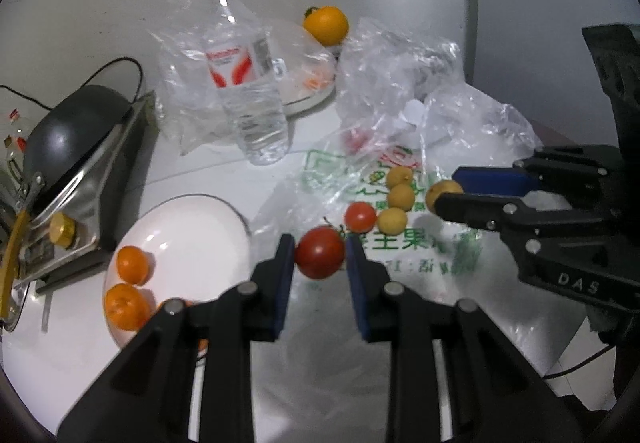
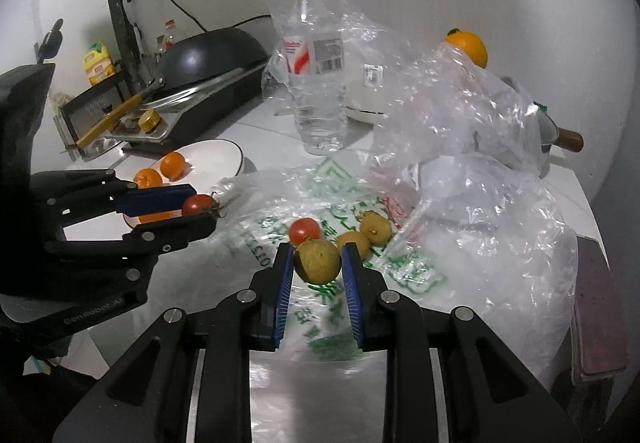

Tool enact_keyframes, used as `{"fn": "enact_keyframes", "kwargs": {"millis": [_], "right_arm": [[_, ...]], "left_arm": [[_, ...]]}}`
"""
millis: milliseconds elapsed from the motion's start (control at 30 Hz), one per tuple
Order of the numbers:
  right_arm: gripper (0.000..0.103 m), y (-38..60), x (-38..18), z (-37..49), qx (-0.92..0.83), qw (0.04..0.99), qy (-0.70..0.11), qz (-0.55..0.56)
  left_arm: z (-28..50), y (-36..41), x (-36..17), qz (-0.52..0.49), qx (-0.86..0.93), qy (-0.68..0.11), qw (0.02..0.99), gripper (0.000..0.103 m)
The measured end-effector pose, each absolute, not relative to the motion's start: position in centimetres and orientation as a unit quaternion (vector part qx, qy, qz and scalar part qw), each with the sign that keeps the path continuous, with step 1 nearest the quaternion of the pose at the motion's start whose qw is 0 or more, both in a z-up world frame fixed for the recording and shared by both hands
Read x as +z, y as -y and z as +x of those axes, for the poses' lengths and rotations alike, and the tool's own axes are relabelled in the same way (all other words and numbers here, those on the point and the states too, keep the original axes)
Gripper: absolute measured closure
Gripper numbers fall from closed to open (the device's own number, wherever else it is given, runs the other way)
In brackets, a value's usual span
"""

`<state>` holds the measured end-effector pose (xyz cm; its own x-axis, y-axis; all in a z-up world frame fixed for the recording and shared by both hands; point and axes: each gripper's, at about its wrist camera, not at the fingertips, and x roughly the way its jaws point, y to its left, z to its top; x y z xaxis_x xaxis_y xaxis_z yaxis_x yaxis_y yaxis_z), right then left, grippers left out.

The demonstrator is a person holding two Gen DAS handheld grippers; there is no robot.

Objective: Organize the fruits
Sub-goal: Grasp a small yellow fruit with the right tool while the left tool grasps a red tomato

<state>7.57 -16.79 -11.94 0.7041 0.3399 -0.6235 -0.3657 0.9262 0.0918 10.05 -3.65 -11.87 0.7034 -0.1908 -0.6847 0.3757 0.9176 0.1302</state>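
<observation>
Two grippers, each with a fruit in it. The left gripper (image 1: 320,259) has its blue pads clamped on a red tomato (image 1: 320,258), stem end facing away. The right gripper (image 2: 316,263) is closed on a yellowish-brown round fruit (image 2: 317,261), maybe a longan, hard to say through the fisheye. Both fruits look lifted a bit off the printed plastic bag (image 1: 420,255) spread on the white counter (image 1: 80,343).

Still lying on that bag: a smaller tomato (image 1: 360,216) and three small yellow fruits (image 1: 400,197) bunched together just beside it. In the right wrist view only two of those yellow ones show, just past the held fruit.

The white plate (image 1: 192,235) sits to the left of the bag with two small oranges (image 1: 132,265) near its front rim, and a bit of another orange thing peeks out behind the left gripper's finger. A clear water bottle (image 1: 248,83) stands behind, half wrapped in crumpled clear plastic (image 1: 400,71). A bigger orange (image 1: 326,24) sits further back, on top of a white lidded pot I think. Off to the left there's a black wok (image 1: 76,123) on a stove.
</observation>
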Motion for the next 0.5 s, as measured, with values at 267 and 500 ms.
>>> {"fn": "enact_keyframes", "kwargs": {"millis": [267,500], "right_arm": [[0.076,14.0,-11.0,7.8,0.196,0.924,-0.327,-0.031],[0.076,11.6,-10.8,8.6,0.206,0.921,-0.328,-0.043]], "left_arm": [[9.7,0.0,-11.6,0.121,-0.132,-0.346,0.921,0.076],[10.4,-3.4,-12.1,0.112,-0.109,-0.347,0.925,0.076]]}}
